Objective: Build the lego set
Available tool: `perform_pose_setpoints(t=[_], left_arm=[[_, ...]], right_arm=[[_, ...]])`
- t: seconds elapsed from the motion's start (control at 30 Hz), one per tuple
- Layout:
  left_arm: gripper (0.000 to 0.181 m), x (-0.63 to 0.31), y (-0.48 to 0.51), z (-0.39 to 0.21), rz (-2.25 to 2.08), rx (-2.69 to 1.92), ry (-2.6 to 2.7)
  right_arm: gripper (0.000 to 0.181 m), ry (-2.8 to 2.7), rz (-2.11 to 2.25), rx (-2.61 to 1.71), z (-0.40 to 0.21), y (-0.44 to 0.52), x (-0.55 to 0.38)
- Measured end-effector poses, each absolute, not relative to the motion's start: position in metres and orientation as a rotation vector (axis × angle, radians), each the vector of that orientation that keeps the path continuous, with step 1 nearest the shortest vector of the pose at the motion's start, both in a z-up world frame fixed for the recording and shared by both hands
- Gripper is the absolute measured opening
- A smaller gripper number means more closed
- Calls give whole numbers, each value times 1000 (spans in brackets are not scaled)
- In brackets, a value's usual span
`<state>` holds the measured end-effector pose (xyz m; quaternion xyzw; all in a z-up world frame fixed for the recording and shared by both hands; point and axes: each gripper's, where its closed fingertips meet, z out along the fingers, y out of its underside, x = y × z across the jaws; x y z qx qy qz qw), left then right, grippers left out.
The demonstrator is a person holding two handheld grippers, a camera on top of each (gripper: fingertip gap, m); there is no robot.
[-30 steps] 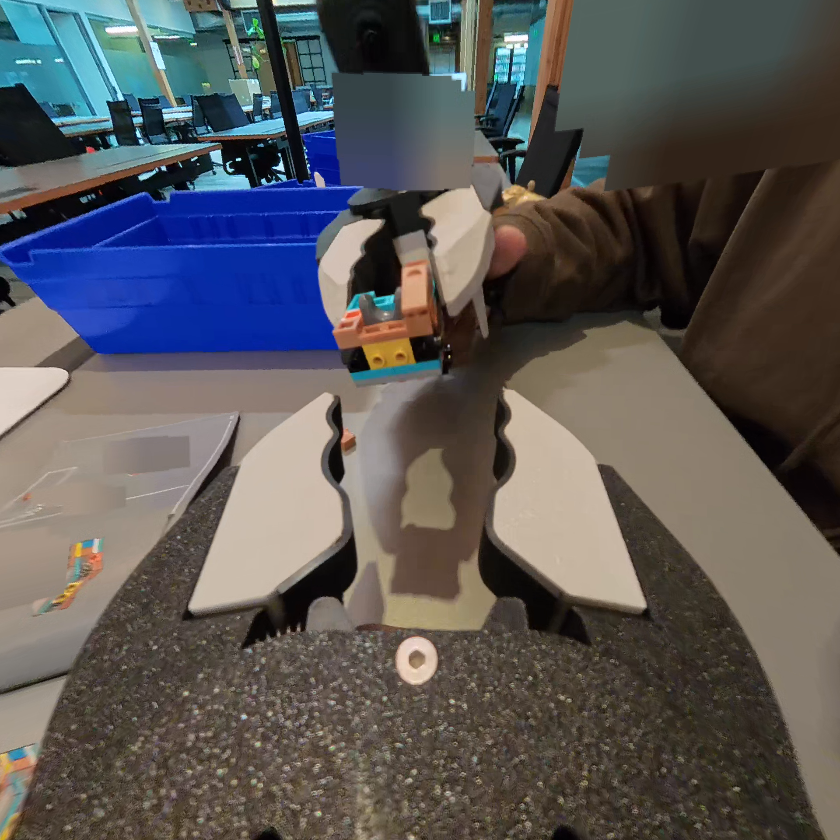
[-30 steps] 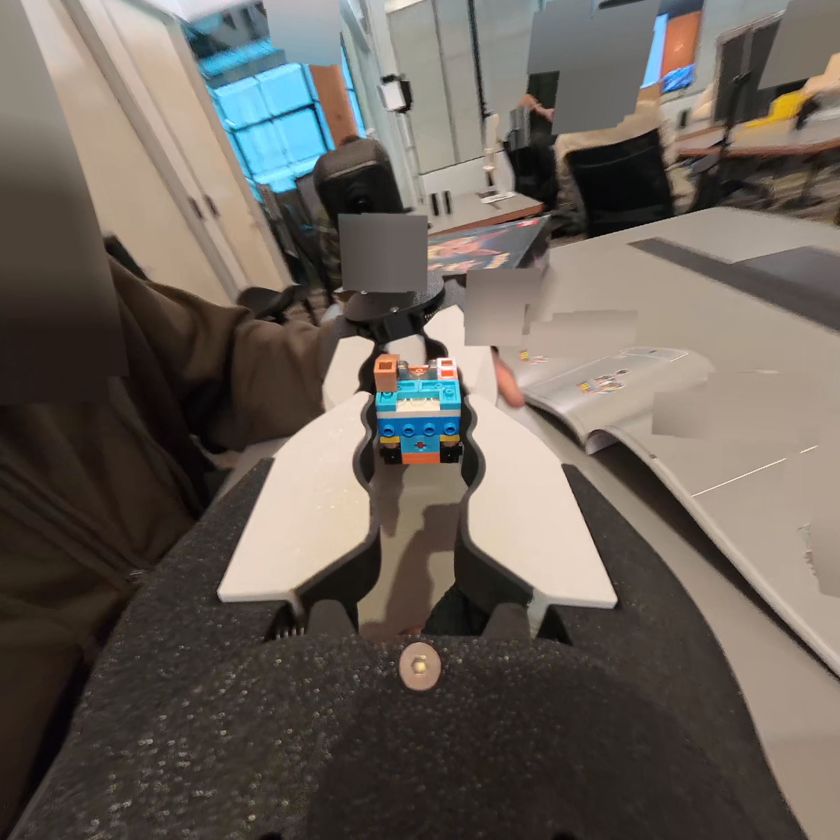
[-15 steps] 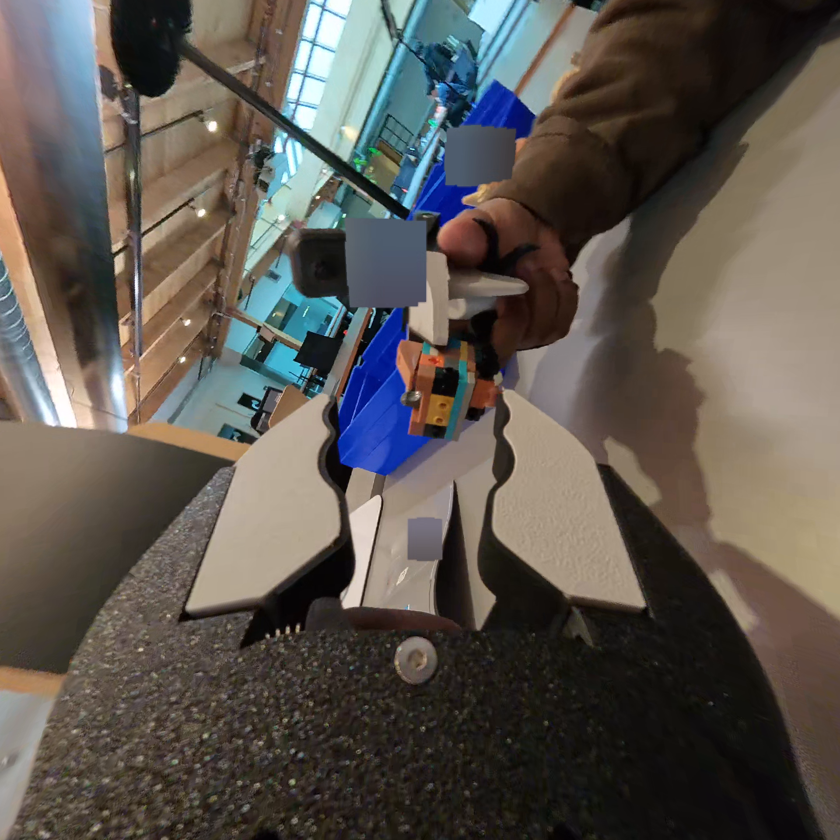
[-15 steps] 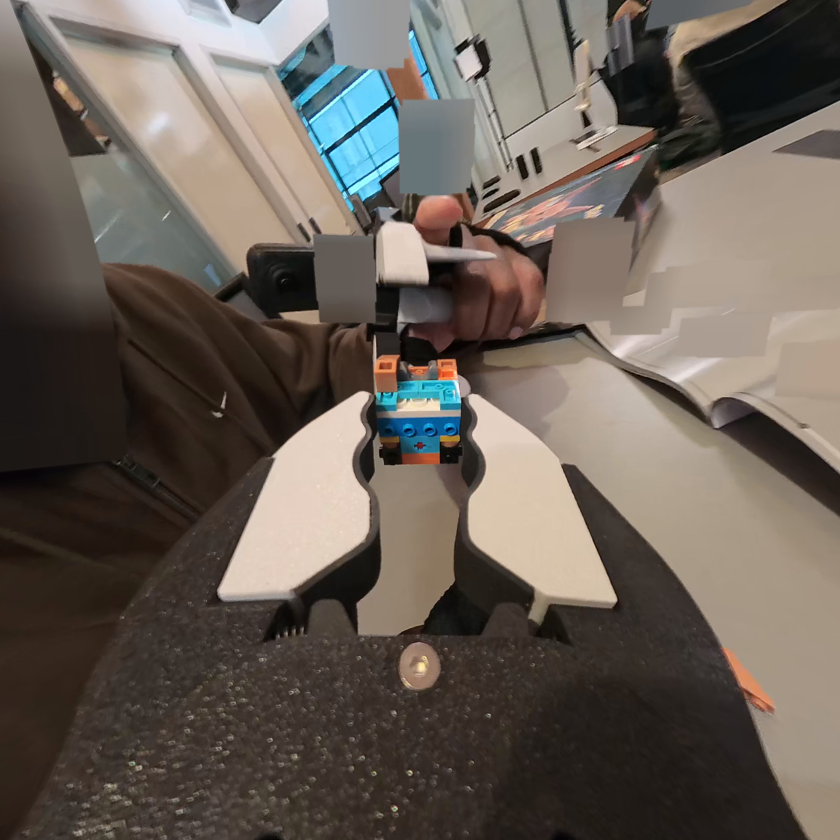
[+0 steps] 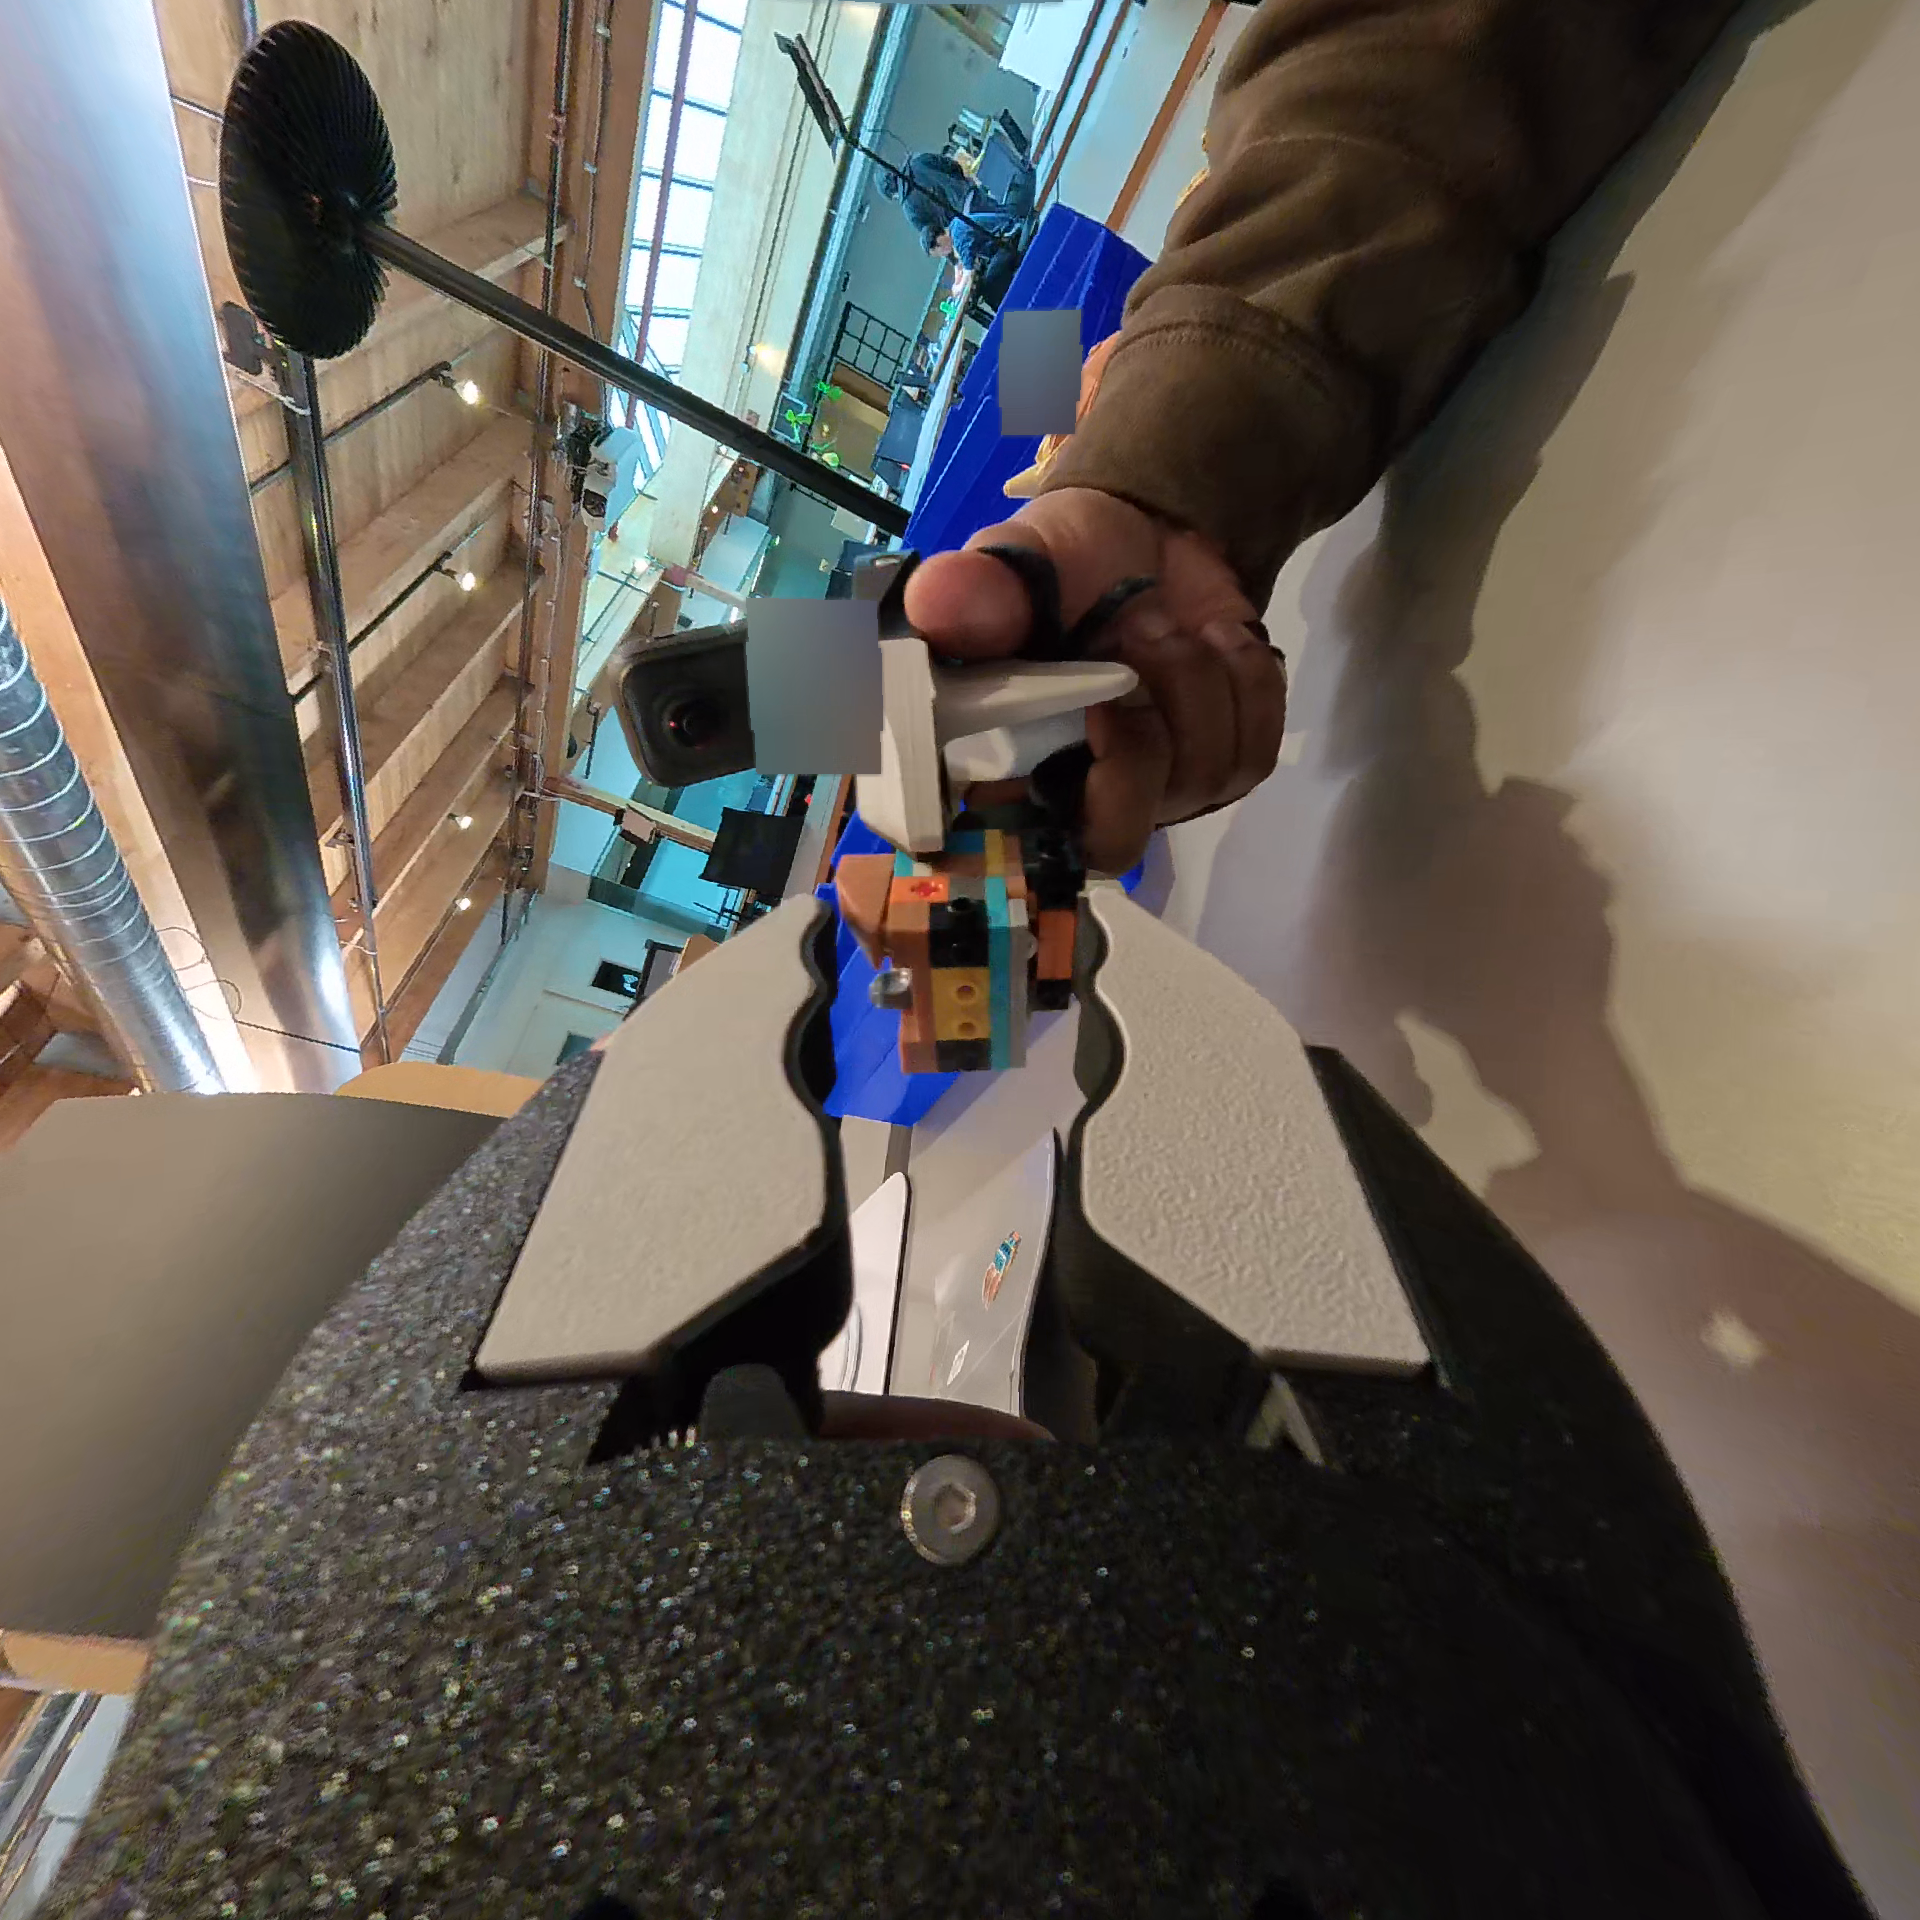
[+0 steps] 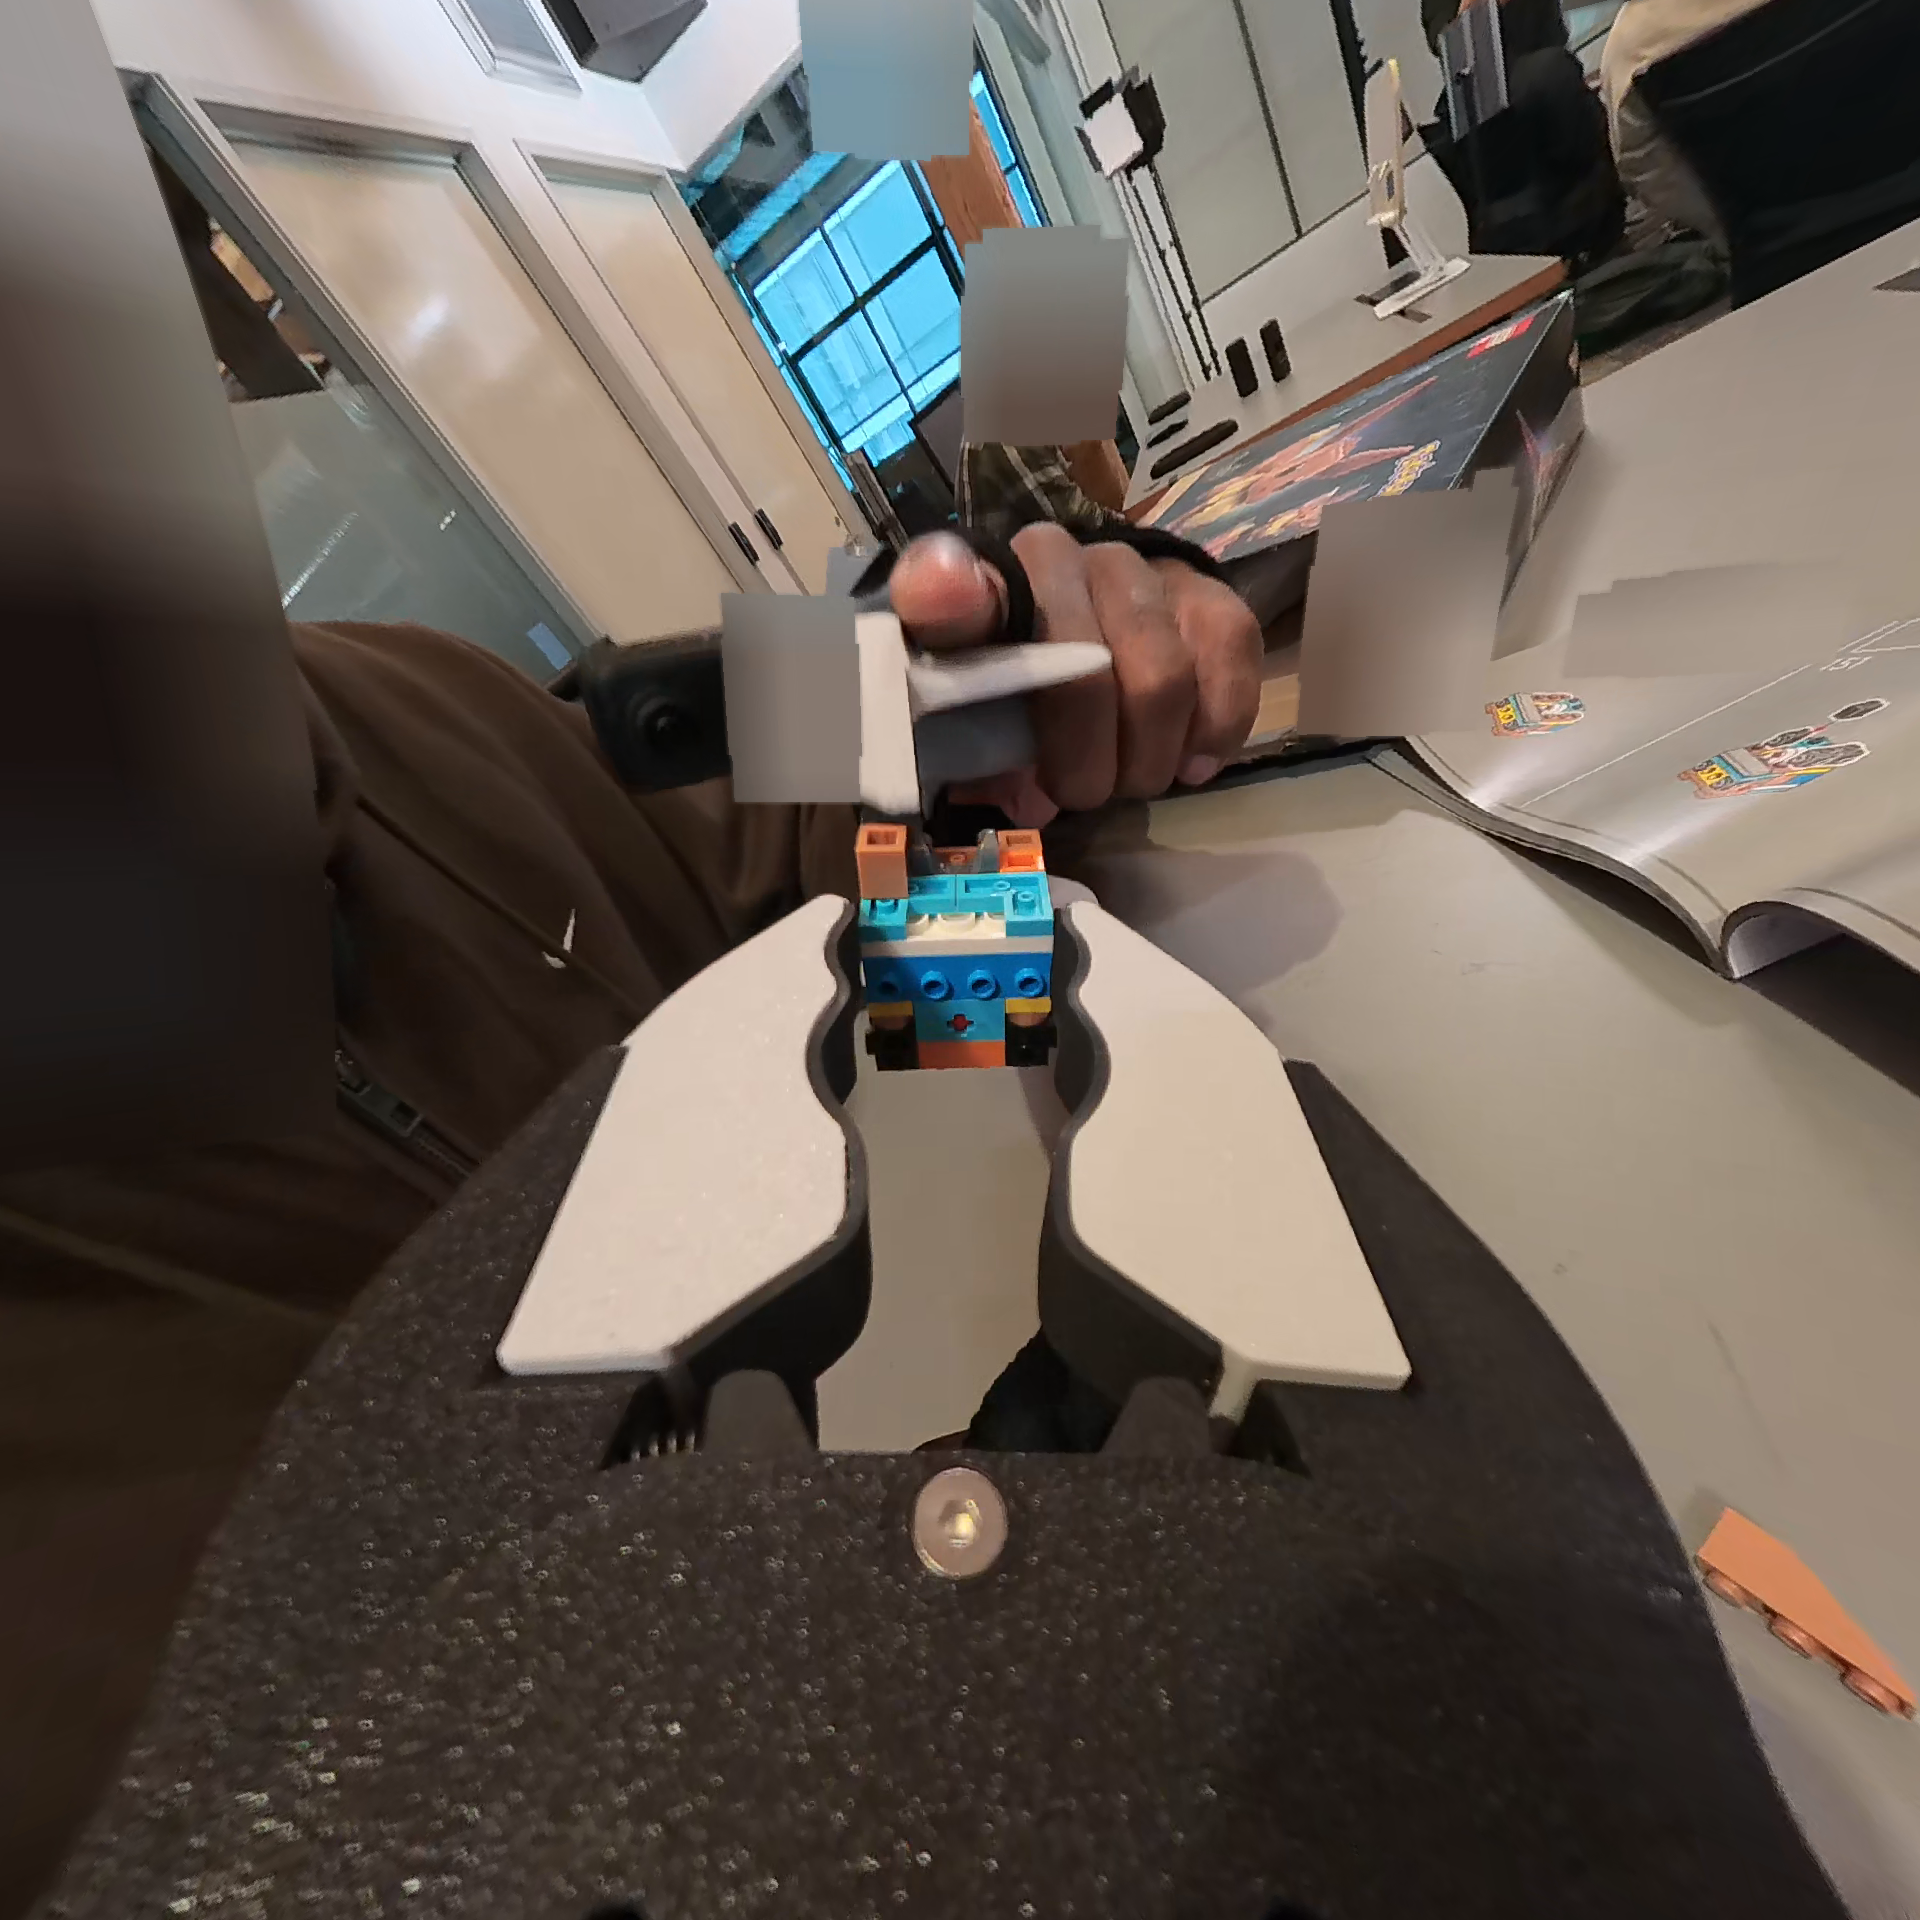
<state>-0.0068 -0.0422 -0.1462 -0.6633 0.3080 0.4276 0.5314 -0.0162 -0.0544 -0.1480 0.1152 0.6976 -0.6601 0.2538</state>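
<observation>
Your right gripper [image 6: 958, 977] is clamped on the small multicoloured lego block assembly [image 6: 954, 961] of blue, teal, orange and black bricks, holding it up off the grey bench [image 6: 1455, 1039]. Just beyond the assembly, your left gripper [image 5: 951, 961] is rolled onto its side, its fingers spread either side of the assembly's far end without clearly touching it. Farther right of the assembly, an open grey instruction booklet [image 6: 1714, 831] lies on the bench.
</observation>
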Motion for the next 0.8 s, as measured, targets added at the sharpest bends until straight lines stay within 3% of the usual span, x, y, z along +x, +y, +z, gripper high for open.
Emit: perform_pose_setpoints(t=[0.8], left_arm=[[32,-12,-42,-136,1106,-1526,657]], right_arm=[[35,1859,-1857,343,-139,-54,-21]])
